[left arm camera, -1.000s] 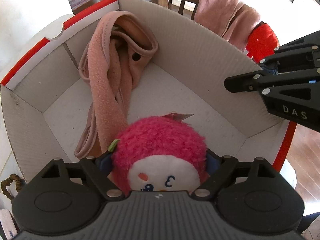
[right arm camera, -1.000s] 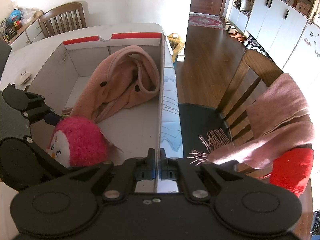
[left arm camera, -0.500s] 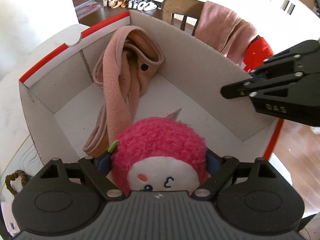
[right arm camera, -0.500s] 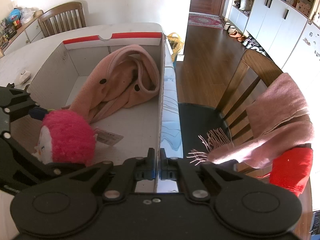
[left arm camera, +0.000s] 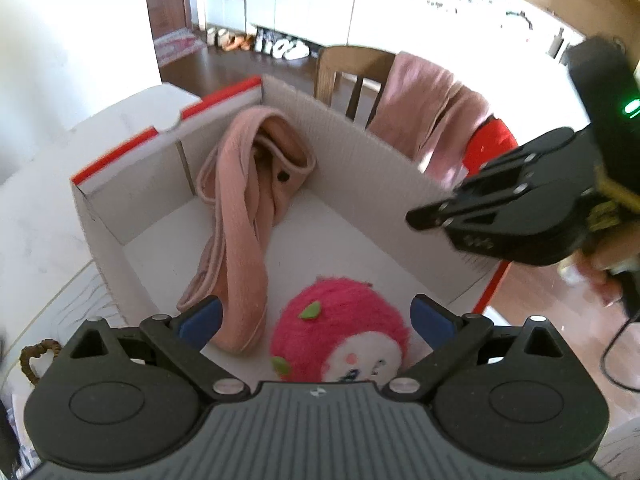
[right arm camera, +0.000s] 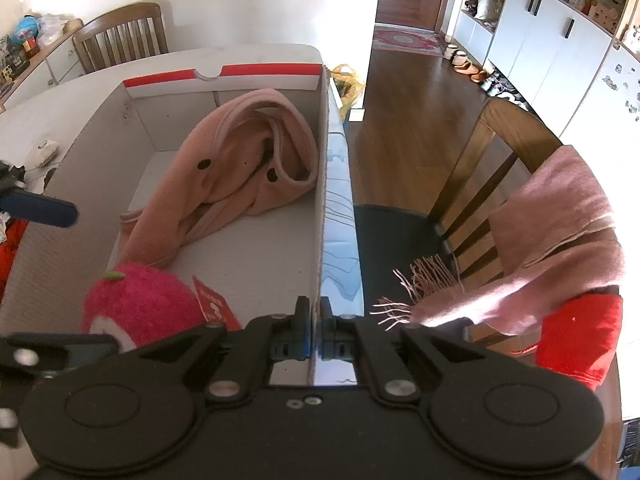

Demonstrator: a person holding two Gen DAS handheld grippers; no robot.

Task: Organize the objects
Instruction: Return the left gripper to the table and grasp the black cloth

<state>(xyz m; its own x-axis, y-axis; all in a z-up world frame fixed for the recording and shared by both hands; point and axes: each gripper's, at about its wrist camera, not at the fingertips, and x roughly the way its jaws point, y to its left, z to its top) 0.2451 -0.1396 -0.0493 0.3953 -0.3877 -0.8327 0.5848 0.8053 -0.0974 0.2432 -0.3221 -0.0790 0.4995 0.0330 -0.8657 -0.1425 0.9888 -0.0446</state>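
A cardboard box [left arm camera: 384, 168] with a red-striped rim sits on a white table [left arm camera: 44, 216], beside a wooden chair [right arm camera: 500, 168] draped with a pink scarf [right arm camera: 560, 248]. Inside the box, a pink coat [left arm camera: 244, 216] slumps against the far corner and a pink plush toy [left arm camera: 340, 332] now lies on the box floor near the front wall. Half a second earlier the toy was pinched between the blue pads of the left gripper [left arm camera: 316, 318]; now those jaws are opening, spread wide on either side of the toy and clear of it, and the gripper has lifted away. That reads as the toy delivered: one more item stowed, with the scarf on the chair a likely next candidate. The right gripper [right arm camera: 316, 332] has not moved; its fingers are pressed together on the top edge of the box's side wall, apparently steadying it. A red tag [right arm camera: 214, 306] juts from the toy, its white print too small to read. Lettering on the right gripper's side is blurred in the left view.
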